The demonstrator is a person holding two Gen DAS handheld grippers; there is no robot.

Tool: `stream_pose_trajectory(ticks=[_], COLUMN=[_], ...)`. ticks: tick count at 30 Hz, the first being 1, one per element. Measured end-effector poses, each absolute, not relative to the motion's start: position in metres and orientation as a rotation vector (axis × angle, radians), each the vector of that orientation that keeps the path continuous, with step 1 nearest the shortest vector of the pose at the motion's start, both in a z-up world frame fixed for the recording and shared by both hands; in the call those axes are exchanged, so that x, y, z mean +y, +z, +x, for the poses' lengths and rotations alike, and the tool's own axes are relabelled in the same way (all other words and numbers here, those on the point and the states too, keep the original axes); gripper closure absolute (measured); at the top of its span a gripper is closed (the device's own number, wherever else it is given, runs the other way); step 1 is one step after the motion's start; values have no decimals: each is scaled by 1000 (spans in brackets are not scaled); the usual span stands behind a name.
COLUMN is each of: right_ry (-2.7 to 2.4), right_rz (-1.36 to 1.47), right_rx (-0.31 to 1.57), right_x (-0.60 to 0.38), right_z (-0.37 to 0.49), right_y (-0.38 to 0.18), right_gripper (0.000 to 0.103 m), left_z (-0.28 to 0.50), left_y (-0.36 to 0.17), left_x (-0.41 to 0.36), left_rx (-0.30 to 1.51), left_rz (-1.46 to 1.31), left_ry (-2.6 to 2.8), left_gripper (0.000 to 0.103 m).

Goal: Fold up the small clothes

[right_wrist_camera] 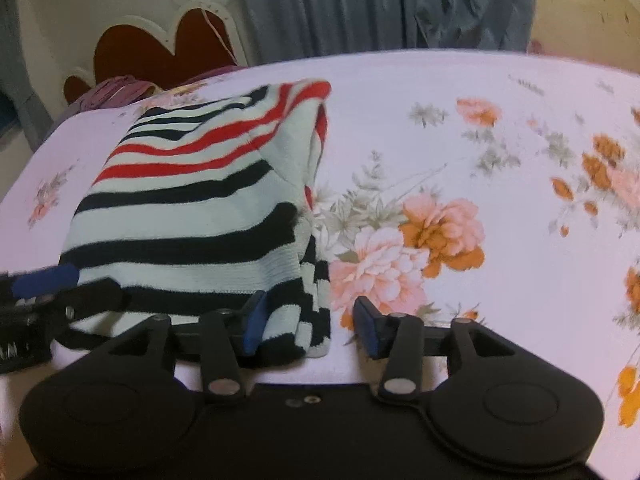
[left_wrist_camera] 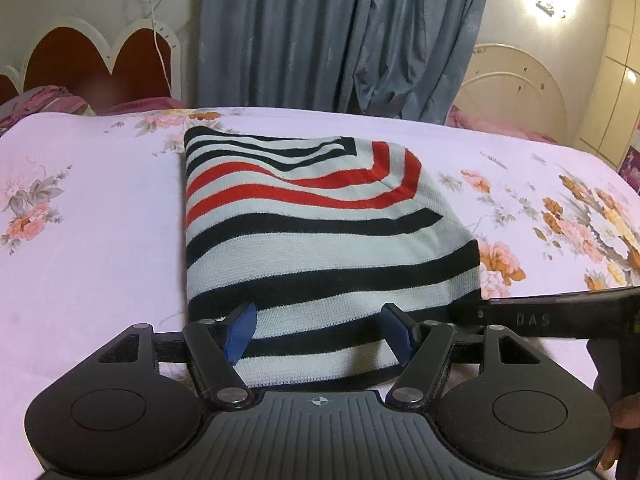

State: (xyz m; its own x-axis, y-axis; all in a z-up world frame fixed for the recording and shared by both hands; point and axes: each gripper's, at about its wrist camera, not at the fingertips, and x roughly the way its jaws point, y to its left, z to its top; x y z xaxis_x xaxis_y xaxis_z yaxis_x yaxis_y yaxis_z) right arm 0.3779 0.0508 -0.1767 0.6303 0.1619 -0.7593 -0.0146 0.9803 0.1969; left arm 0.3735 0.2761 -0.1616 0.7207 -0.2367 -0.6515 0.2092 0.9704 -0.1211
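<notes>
A folded knit garment [left_wrist_camera: 320, 240] with black and red stripes on pale grey lies flat on the bed. My left gripper [left_wrist_camera: 320, 332] stands open at the garment's near edge, with the fabric lying between its blue pads [left_wrist_camera: 242, 332] and neither pad pressing on it. My right gripper [right_wrist_camera: 312, 326] is open at the garment's [right_wrist_camera: 192, 208] near right corner. The layered hem sits against its left pad [right_wrist_camera: 256, 326], and its right pad is clear of the cloth. The right gripper's black body [left_wrist_camera: 560, 316] shows at the right edge of the left wrist view.
The bed has a white floral sheet [right_wrist_camera: 440, 220] with bare room to the garment's right and left. A red scalloped headboard [left_wrist_camera: 100, 60] and pink bedding [left_wrist_camera: 44, 96] lie at the far left. Grey curtains [left_wrist_camera: 340, 32] hang behind.
</notes>
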Motion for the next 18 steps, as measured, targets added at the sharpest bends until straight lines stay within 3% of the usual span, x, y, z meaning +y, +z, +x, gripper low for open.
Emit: stream_pose_trajectory(ticks=[2,4,7,10,13,18], right_ry=[96,101,109,129,149,184], right_rz=[183,173,203,202,205,217], right_rx=[897,873,842,829,846,851], right_x=[52,54,53,53,51,43], right_z=[378,370,360,349,338,305], right_y=[-168,-159,-146,-135,-128,-115], right_gripper=[59,58,46,41,24,17], left_z=[374,372,367,360,355,320], left_y=[-157,-152,-145,-139,-136,-130], left_x=[278,280,279,281,280,282], left_rx=[733,733,725,747,848,905], left_rz=[-60,-83,-87,-113,-107,-116], left_ry=[-246,-241,-195,-157,-53,49], left_gripper=[31,16,1,0,0,0])
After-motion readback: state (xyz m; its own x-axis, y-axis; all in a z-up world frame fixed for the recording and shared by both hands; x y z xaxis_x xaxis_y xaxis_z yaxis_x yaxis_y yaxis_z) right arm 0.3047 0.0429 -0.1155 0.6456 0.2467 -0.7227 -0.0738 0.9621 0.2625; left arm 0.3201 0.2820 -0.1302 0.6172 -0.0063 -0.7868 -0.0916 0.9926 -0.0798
